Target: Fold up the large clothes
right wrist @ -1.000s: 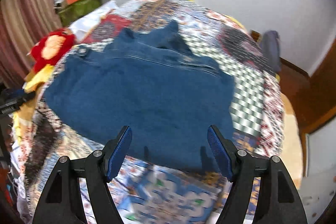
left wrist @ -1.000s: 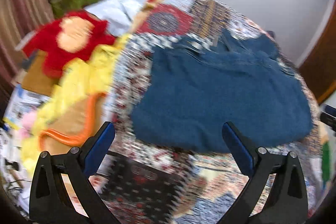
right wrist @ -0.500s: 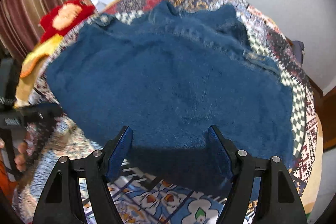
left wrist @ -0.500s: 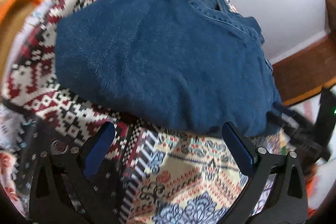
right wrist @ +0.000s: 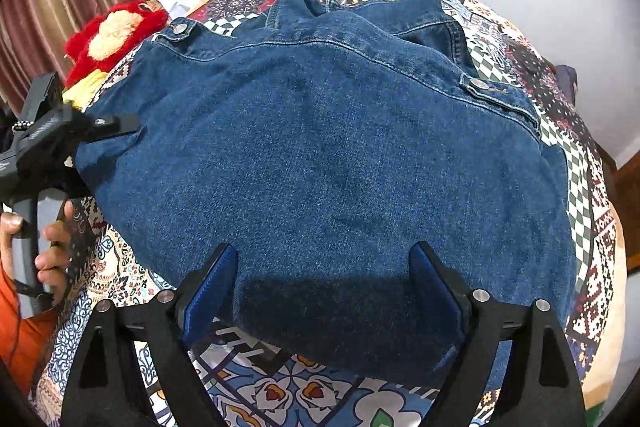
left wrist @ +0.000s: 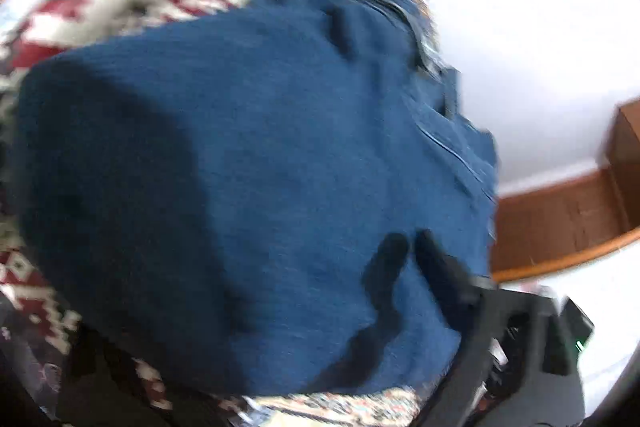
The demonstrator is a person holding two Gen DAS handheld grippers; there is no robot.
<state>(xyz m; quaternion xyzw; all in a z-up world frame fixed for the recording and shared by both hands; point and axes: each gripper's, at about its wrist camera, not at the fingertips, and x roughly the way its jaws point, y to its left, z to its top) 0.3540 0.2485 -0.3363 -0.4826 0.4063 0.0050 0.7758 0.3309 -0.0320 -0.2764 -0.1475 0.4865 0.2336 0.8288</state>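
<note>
My right tool [right wrist: 322, 293] spreads wide over the denim jacket's [right wrist: 320, 163] near hem. My left tool [right wrist: 120, 125] touches its left edge; I cannot tell whether it grips.

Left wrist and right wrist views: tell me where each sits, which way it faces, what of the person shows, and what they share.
Left wrist: on the left tool at the denim jacket's side edge, facing across it toward the white wall; blurred; own fingers unseen, the right tool shows lower right.
Right wrist: on the right tool at the near hem, facing up the jacket; its open fingers and the left hand gripping the left tool show.
Shared: jacket, patchwork quilt.
</note>
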